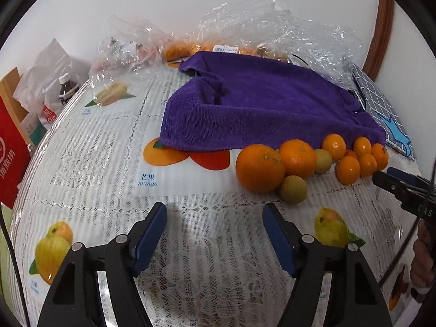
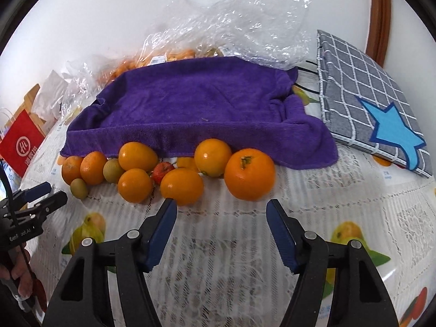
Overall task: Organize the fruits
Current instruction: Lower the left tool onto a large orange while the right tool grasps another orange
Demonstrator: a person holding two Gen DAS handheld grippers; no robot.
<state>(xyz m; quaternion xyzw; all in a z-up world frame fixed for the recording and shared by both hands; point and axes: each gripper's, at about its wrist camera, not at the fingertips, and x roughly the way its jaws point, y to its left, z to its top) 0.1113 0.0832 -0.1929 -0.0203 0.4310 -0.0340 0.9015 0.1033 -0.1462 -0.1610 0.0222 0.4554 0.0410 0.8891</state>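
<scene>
White wall behind, lace-pattern cloth w/ printed fruit pics over the tabletop (image 1: 90, 150). Fruit cluster (image 2: 169, 171) sits along the near edge of the purple towel (image 2: 196, 103), which lies rumpled mid-tabletop; some fruit touch its hem. From my right cam: big orange (image 2: 249, 174) at the cluster's 3 o'clock end, small oranges packed touching each other toward 9 o'clock, a small red fruit (image 2: 162, 171) tucked in among them, two greenish ones (image 2: 112, 170) near the 9 o'clock end.

My right hand-held gripper (image 2: 221, 207) is released, nothing between the blue pads; left pad tip is just beside the nearest small orange (image 2: 182, 186), contact unclear. My left hand-held gripper (image 1: 215, 212) also released, empty, over bare cloth, w/ the cluster at its 1–2 o'clock.

Outward: clear plastic bags (image 2: 231, 24) w/ more orange fruit at 12 behind the towel, grey checked pad w/ blue star (image 2: 373, 103) at 2 o'clock, red paper bag (image 2: 21, 143) at 9 o'clock.
</scene>
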